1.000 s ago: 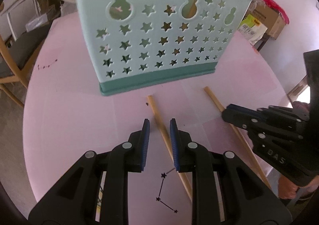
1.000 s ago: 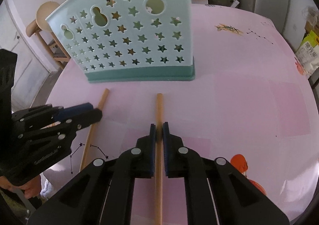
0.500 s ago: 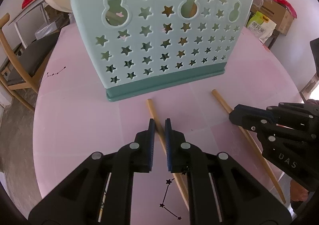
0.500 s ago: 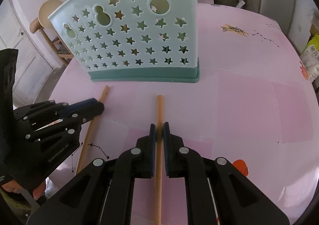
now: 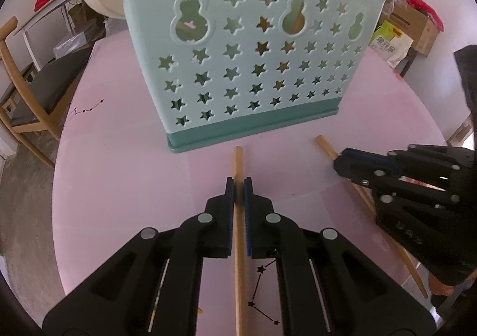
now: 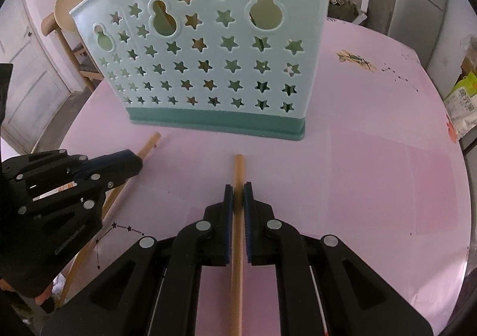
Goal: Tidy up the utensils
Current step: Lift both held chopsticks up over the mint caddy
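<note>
Both the left hand-held gripper (image 5: 238,187) and right hand-held gripper (image 6: 238,191) pinch one wooden chopstick (image 5: 238,157) each, ready for lifting into the star-holed utensil holder (image 5: 253,68).

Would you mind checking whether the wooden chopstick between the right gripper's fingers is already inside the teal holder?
No, the chopstick lies on the pink table in front of the teal holder, clamped by the right gripper.

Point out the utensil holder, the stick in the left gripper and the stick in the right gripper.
utensil holder (image 5: 238,74), left wrist view, star-pierced front wall.
left stick (image 5: 238,157), left wrist view, shaft ahead of the pads.
right stick (image 6: 239,169), right wrist view, shaft ahead of the pads.
</note>
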Demonstrator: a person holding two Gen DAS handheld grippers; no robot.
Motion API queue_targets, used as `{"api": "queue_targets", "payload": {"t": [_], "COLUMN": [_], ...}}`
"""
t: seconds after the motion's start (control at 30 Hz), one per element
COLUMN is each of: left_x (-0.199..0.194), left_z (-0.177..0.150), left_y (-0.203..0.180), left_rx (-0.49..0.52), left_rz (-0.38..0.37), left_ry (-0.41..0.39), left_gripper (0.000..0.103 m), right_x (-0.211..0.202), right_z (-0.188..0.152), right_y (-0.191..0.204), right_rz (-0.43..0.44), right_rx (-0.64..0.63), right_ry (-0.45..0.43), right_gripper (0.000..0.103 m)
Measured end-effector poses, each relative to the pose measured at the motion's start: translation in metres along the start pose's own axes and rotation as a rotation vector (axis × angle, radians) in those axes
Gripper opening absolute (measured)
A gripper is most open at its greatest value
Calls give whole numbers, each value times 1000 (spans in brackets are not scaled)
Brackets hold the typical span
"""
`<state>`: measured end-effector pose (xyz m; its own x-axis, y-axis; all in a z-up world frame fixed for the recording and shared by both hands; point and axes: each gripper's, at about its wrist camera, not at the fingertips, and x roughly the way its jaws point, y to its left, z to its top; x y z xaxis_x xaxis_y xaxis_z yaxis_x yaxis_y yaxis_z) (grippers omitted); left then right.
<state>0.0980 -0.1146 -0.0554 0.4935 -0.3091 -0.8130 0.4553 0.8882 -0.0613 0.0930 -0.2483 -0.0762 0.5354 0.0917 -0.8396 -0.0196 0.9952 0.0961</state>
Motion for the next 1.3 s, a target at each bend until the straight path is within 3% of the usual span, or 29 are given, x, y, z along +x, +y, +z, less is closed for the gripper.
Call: {"api": "queue_targets", "payload": {"t": [0.2,0.47,0.83,1.3], "left_x": [-12,-50,-120,-203], "left_z": [3,5,7,46], "left_y": [-5,-10,-18,-30], "left_rx": [13,3,-26,-45], "left_rz": [-7,1,0,22], "left_ry": [-30,-121,-287,-526], "left_gripper": [5,5,5,5], "right_x": [-3,-42,-97,-152], "right_z": [2,6,6,6], "right_y": [-5,-14,-18,-33], "right_rz": [18,67,124,225], "right_rx": [37,89,136,177], "right_ry": [-9,-111,-271,-443], "right_gripper": [7,7,7,7]}}
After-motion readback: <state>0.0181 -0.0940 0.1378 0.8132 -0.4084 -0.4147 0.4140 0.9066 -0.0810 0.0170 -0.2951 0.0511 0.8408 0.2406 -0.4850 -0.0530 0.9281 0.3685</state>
